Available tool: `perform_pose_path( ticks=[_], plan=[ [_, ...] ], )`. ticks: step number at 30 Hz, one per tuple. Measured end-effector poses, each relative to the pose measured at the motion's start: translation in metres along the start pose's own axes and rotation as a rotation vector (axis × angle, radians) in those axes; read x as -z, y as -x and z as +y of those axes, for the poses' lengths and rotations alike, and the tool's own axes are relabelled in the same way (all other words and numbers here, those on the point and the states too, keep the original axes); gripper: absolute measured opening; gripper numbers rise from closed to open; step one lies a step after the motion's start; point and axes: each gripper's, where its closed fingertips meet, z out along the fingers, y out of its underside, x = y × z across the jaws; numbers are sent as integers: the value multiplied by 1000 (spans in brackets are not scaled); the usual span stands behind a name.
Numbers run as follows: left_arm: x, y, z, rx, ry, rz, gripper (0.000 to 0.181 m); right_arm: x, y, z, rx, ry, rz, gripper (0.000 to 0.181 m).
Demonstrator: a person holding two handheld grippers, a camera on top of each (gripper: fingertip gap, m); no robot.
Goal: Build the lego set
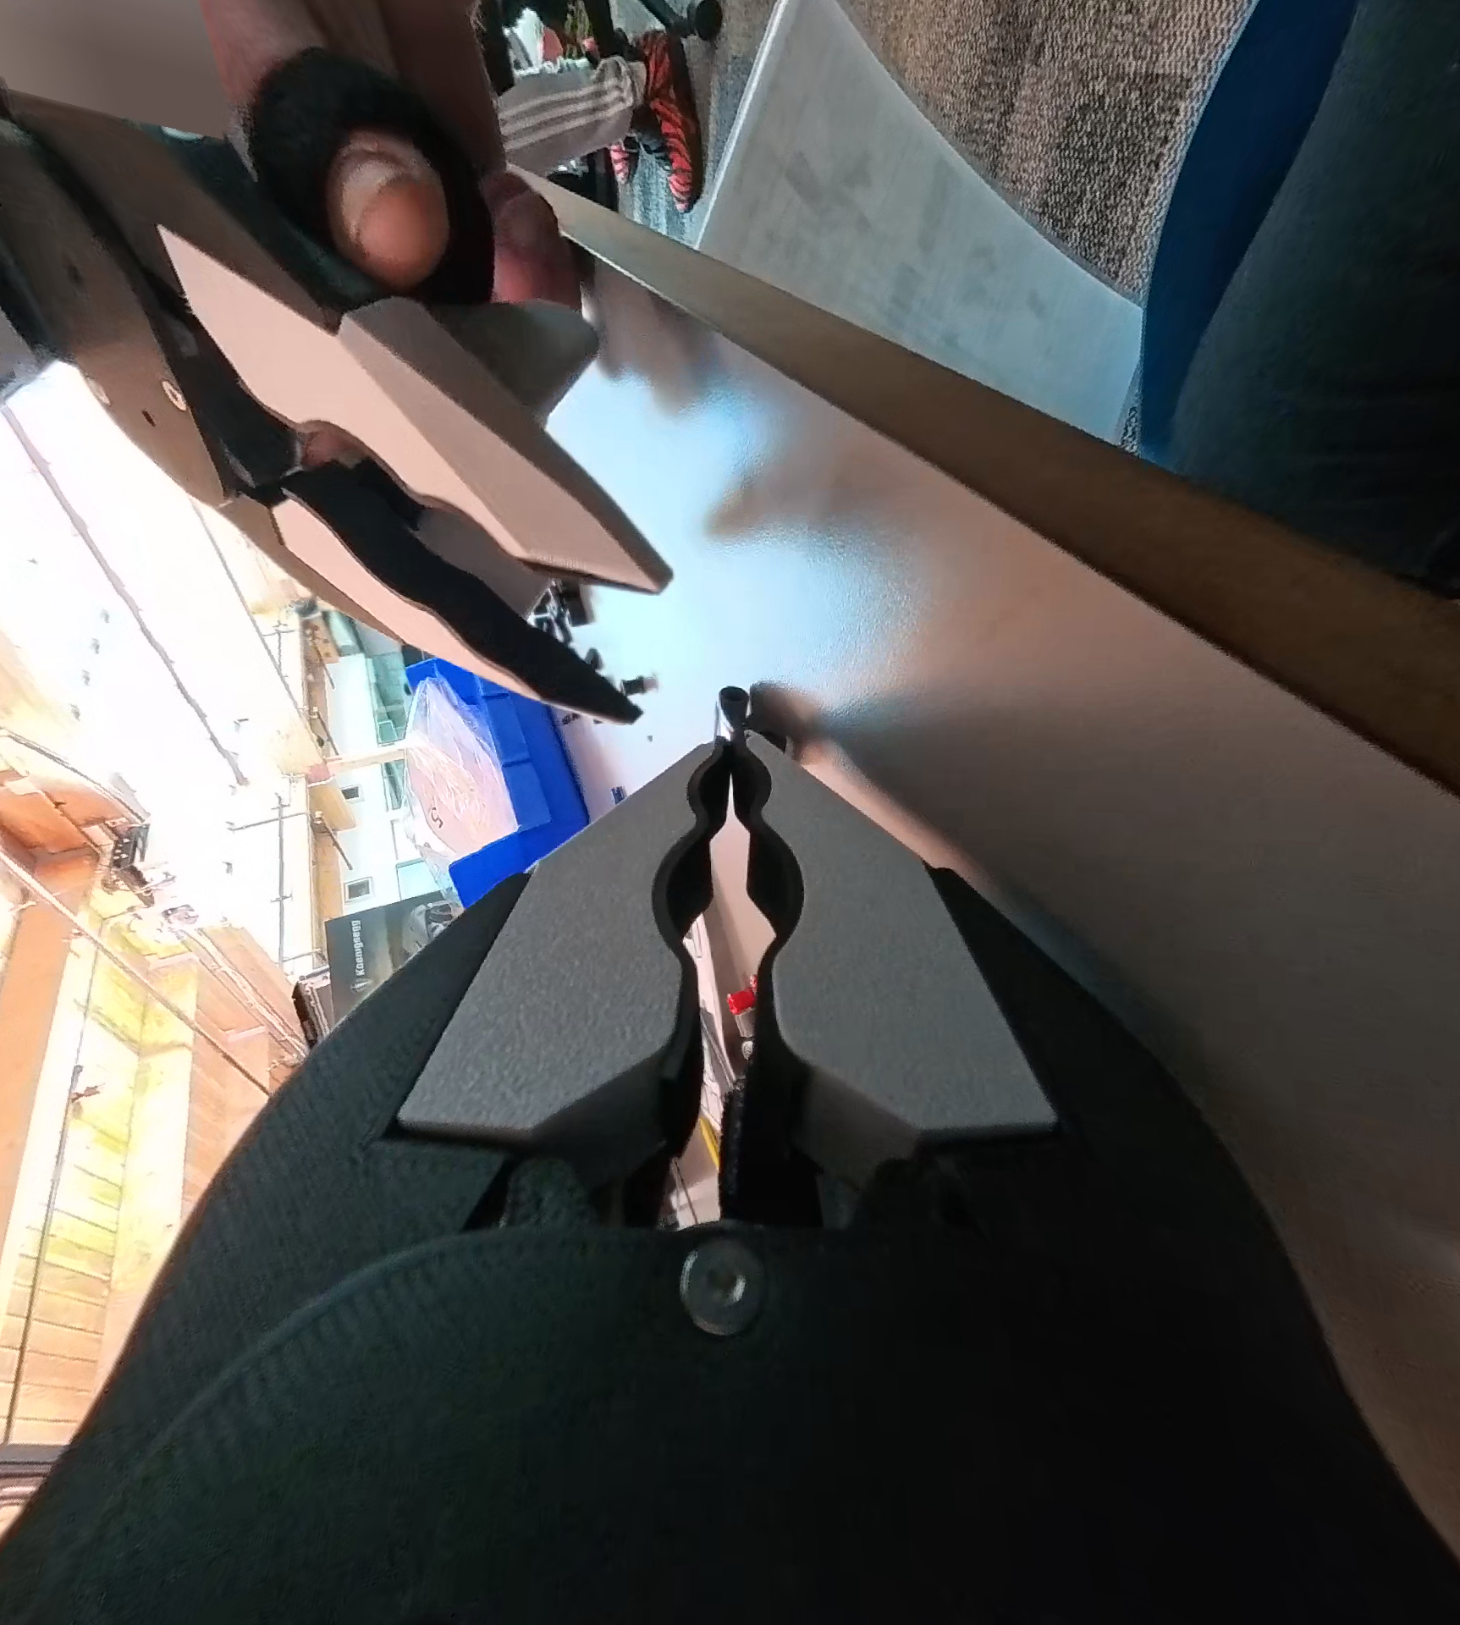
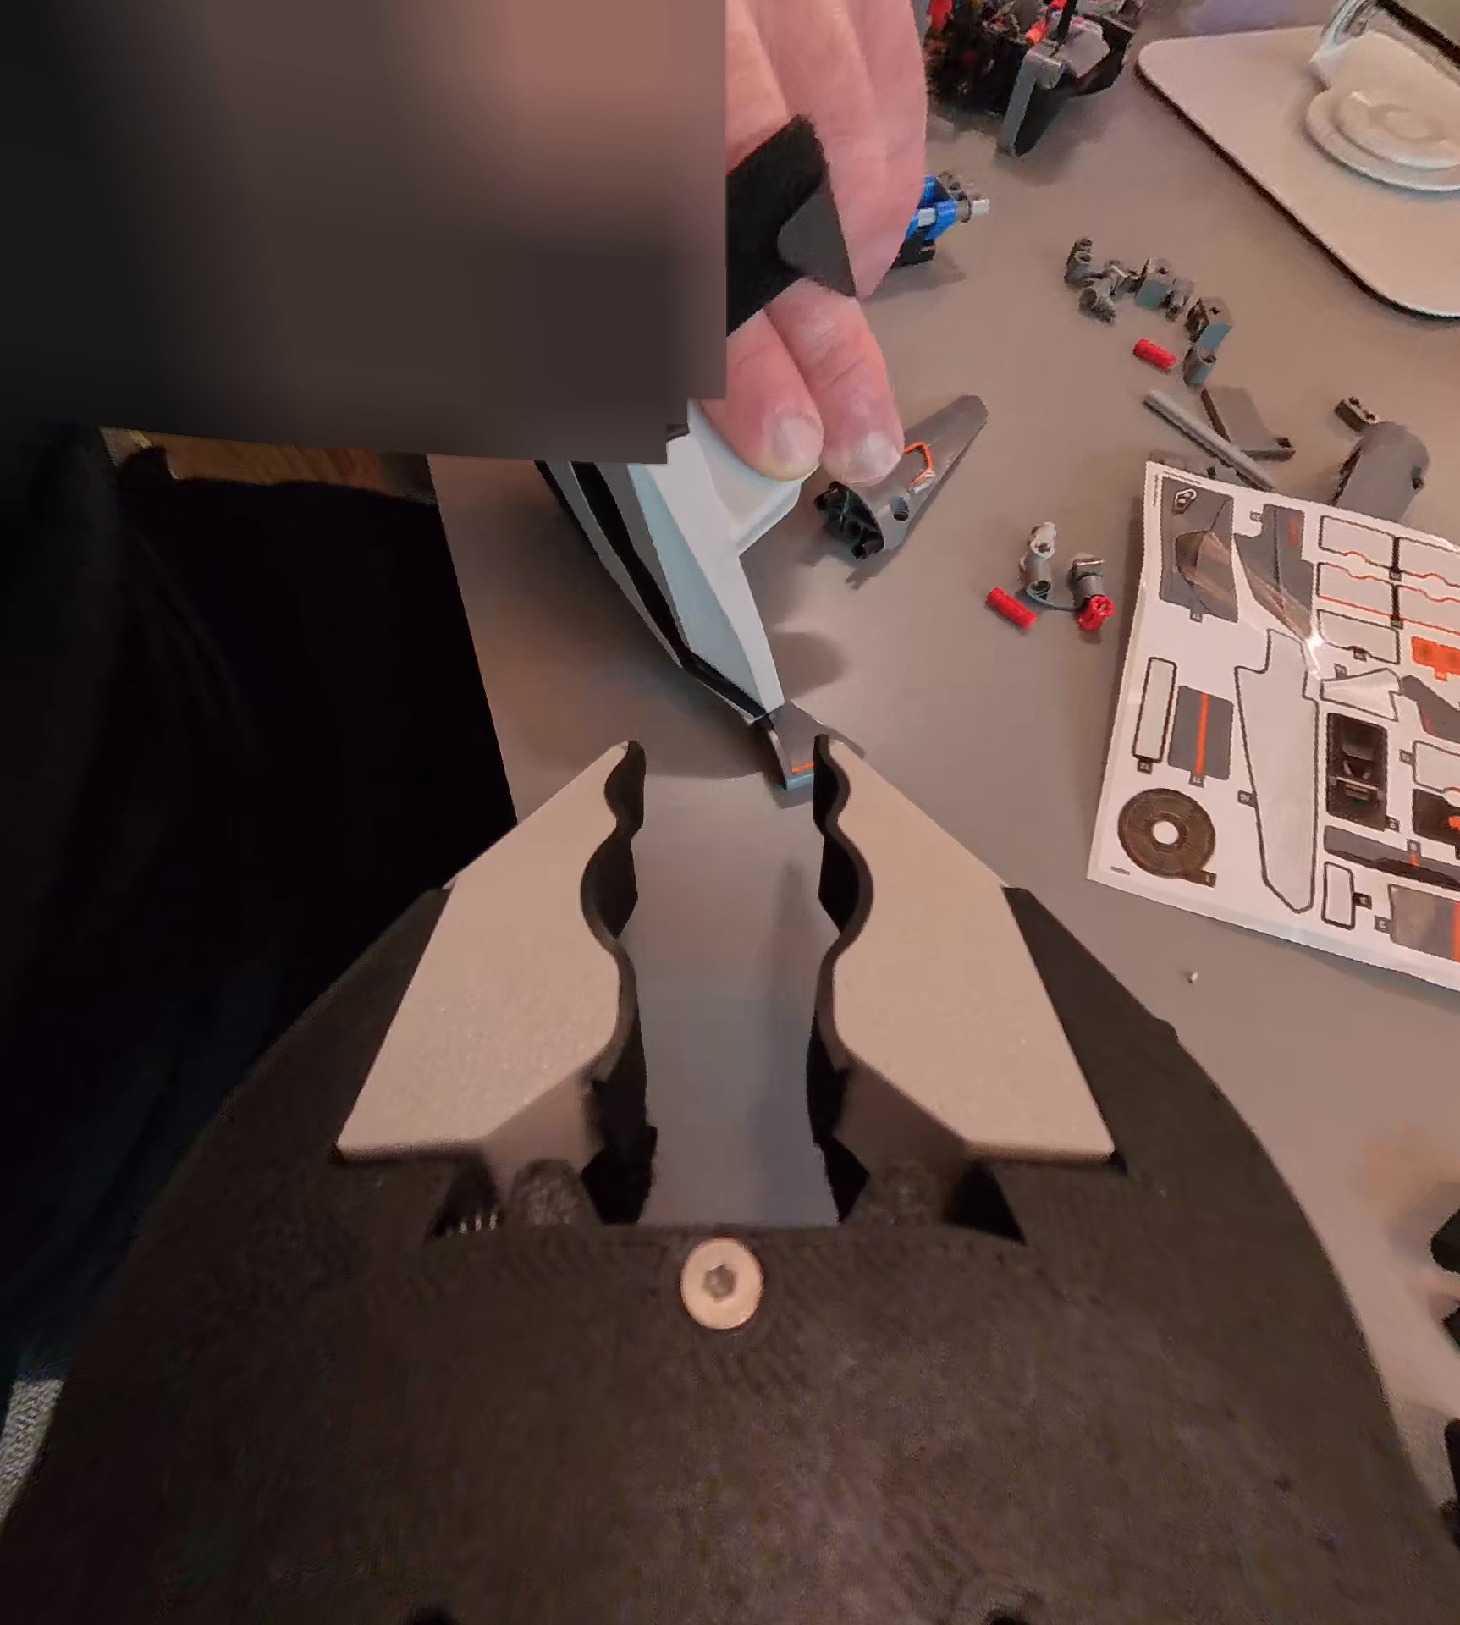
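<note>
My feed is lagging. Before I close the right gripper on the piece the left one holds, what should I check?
1. Hold: left gripper shut on the grey piece: ok.
2. Opening: right gripper open: ok.
3. Alignment: piece centred between the right fingers: not ok, it sits at one fingertip.
4. Height: piece lifted off the table: cannot tell.
5. Surroundings: sticker sheet apart from both grippers: ok.
</note>
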Motion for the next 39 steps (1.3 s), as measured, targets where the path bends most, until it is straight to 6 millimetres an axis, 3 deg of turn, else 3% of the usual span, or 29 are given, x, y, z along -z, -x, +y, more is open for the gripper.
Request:
perform_pose_path(
  ticks=[9,12,17,33,36,39],
  plan=[
    [-1,0,0,2,0,4,0,-5,-24,-7,-117,-6,-47,28],
    [-1,0,0,3,1,4,0,-9,-33,-2,-141,33,-53,25],
    [0,0,0,8,0,5,0,-19,-33,8,-121,94,-56,20],
    [-1,0,2,4,7,5,0,-22,-25,5,-125,101,-129,14],
    [-1,2,3,10,13,-4,0,-24,-23,7,-120,119,-138,0],
    [-1,1,0,5,3,4,0,-28,-23,13,-92,177,-113,0]
  ],
)
